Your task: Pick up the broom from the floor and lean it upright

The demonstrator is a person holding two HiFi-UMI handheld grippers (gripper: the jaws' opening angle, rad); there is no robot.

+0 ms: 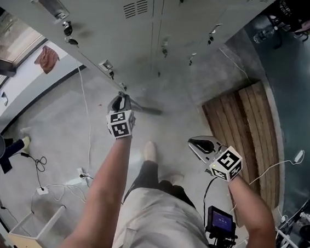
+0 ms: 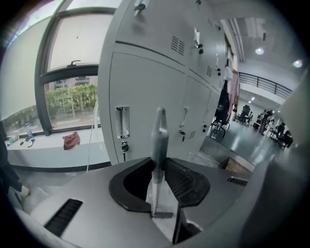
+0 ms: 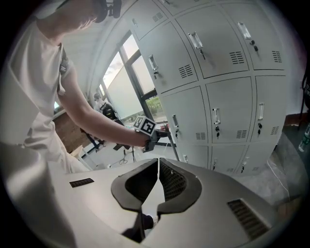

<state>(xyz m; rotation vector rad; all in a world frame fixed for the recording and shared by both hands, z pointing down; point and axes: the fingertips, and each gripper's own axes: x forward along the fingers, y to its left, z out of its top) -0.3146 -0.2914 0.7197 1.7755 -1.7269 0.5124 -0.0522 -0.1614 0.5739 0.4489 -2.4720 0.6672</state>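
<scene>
Lockers (image 1: 126,29) shut; broom handle (image 2: 159,133) between left gripper (image 2: 160,164) jaws

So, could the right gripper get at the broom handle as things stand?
Probably yes. The left gripper is clamped on the broom handle, and the head view shows only bare floor between it and the right gripper. The right jaws are shut, so they would have to open first.

One broom (image 2: 159,138), two grippers: the left gripper (image 1: 122,98) and the right gripper (image 1: 194,144). One red cloth (image 1: 47,59), one wooden pallet (image 1: 243,127).
</scene>
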